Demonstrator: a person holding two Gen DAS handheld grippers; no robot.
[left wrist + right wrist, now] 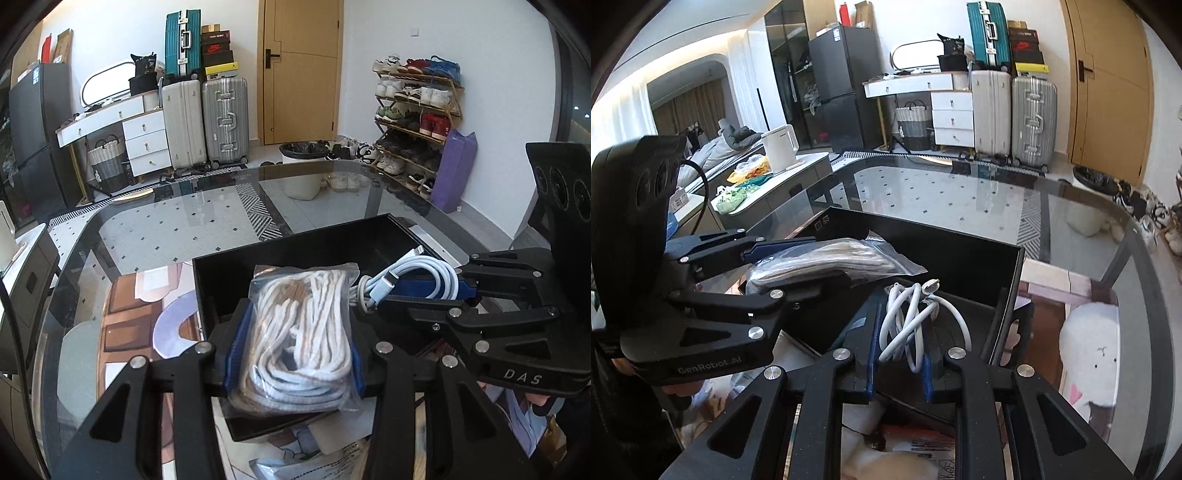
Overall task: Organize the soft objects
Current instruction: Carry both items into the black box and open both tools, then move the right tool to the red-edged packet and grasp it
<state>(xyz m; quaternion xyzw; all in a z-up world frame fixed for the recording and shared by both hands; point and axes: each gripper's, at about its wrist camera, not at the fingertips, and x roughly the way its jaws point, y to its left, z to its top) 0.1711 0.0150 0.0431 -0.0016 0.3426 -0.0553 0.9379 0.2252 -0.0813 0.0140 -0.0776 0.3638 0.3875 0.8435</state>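
Note:
My left gripper (295,354) is shut on a clear plastic bag of white and tan cord (299,332) and holds it over a black open box (258,258) on the glass table. The bag also shows in the right wrist view (827,264), held from the left by the left gripper (798,266). My right gripper (899,354) is shut on a coiled white charging cable (916,317), also over the box (960,254). In the left wrist view the right gripper (417,291) comes in from the right with the pale cable (417,280) beside the bag.
The glass table (184,229) has a dark rounded rim (1145,266). Under the glass lie printed bags and a white plush (1089,343). A white kettle (779,146) stands on a side counter. Suitcases (207,122), a shoe rack (417,110) and a bin (303,170) stand beyond.

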